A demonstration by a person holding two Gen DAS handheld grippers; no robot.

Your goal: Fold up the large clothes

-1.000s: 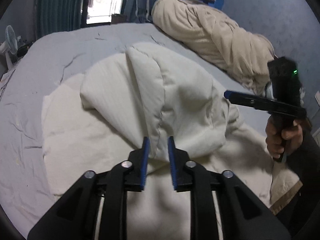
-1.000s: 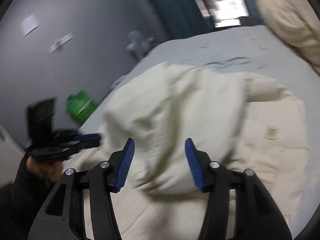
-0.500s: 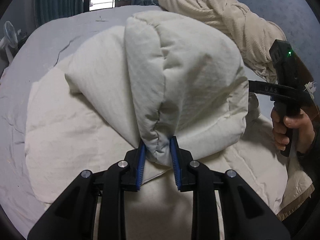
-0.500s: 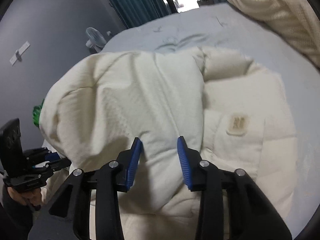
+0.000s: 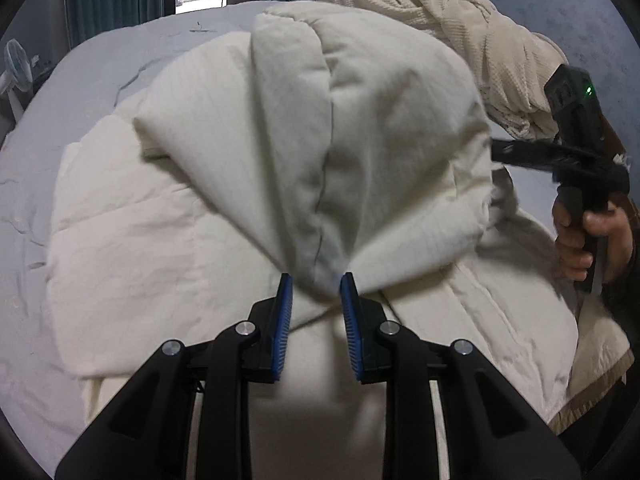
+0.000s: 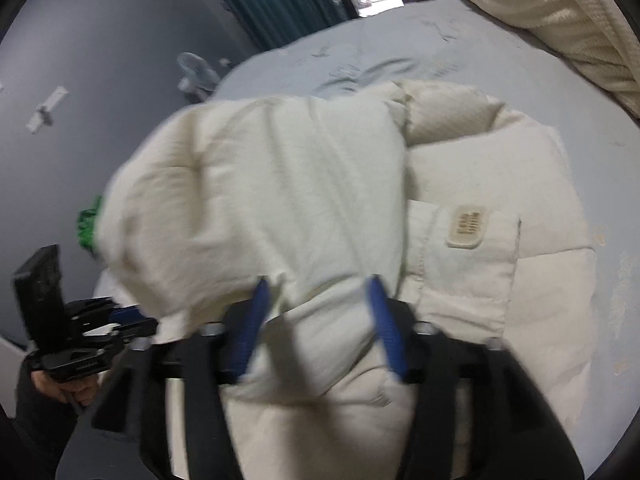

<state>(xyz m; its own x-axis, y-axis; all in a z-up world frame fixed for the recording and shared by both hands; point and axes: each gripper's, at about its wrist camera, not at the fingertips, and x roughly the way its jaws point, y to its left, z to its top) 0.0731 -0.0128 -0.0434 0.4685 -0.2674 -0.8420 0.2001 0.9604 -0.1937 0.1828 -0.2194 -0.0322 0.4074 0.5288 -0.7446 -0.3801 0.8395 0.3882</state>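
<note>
With my left hand-held gripper (image 5: 316, 284) pinching the cream jacket's (image 5: 280, 140) folded flap at 12 o'clock and my right hand-held gripper (image 6: 318, 292) just opening around it, I lay it flat on the bed (image 5: 80, 80)

Ahead of your claws the bed (image 5: 100, 72) spreads out under a pale grey sheet (image 6: 400, 60), creased toward its far end. Directly on it, right below and beyond both claws, lies the cream puffer jacket (image 5: 132, 248), its lower panels flat on the sheet. Beyond it, to the right of your left claw, a bundled beige blanket (image 5: 460, 24) rests along the bed's far right edge.
</note>
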